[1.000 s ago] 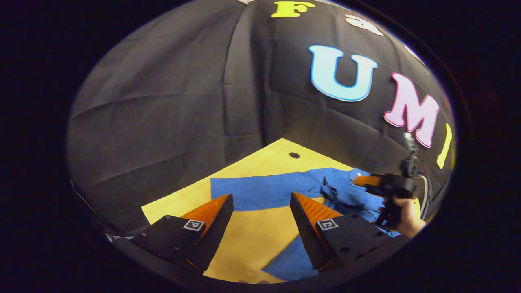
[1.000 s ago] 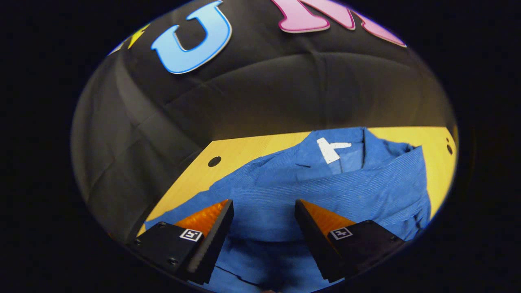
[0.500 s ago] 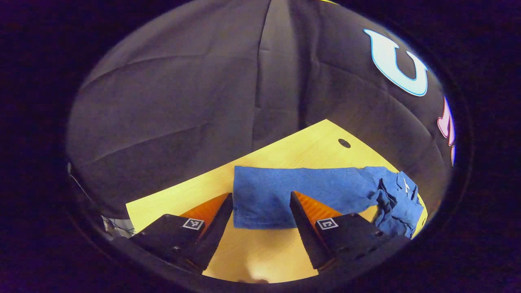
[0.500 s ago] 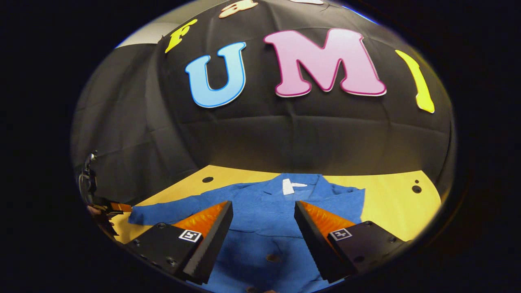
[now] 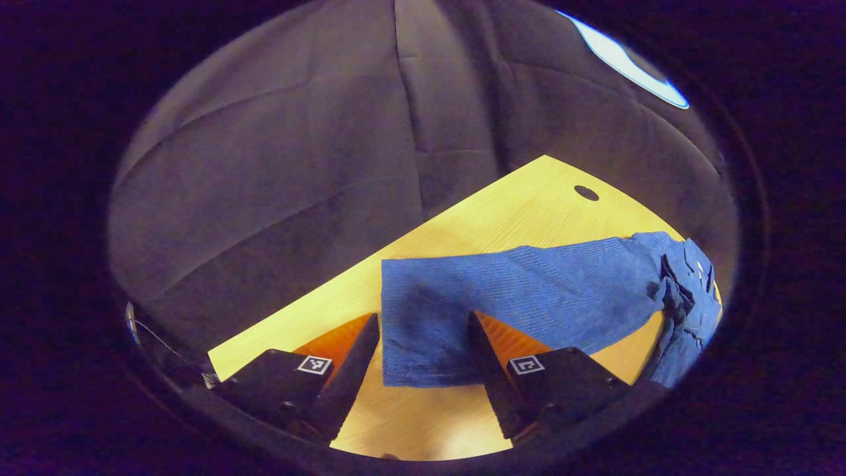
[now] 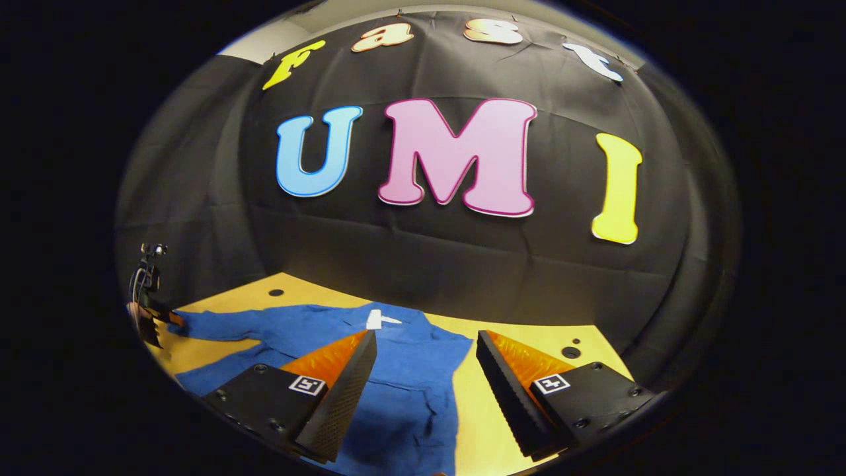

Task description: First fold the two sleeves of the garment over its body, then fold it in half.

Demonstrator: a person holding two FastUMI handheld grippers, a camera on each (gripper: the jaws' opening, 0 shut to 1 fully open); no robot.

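Sleeve end point(image 5: 423, 330) lies on table point(image 5: 502, 211) — between left tool's point(image 5: 423, 334) fingers.

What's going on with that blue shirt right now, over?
Left gripper open, astride cuff of outstretched sleeve. Right gripper open, off the cloth. Blue ribbed shirt flat on yellow wooden table, nothing folded yet. Nothing in the way.

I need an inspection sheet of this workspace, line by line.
Surface: yellow wooden table with round holes.
Job's things: blue garment lies flat; one sleeve is stretched out, not yet folded.
Clutter: nothing seen.
Grippers: left claw open, fingers either side of the cuff; right claw open above the body.
Cables: wires on the far claw's mount, in the right gripper view.
Surroundings: black cloth wall.
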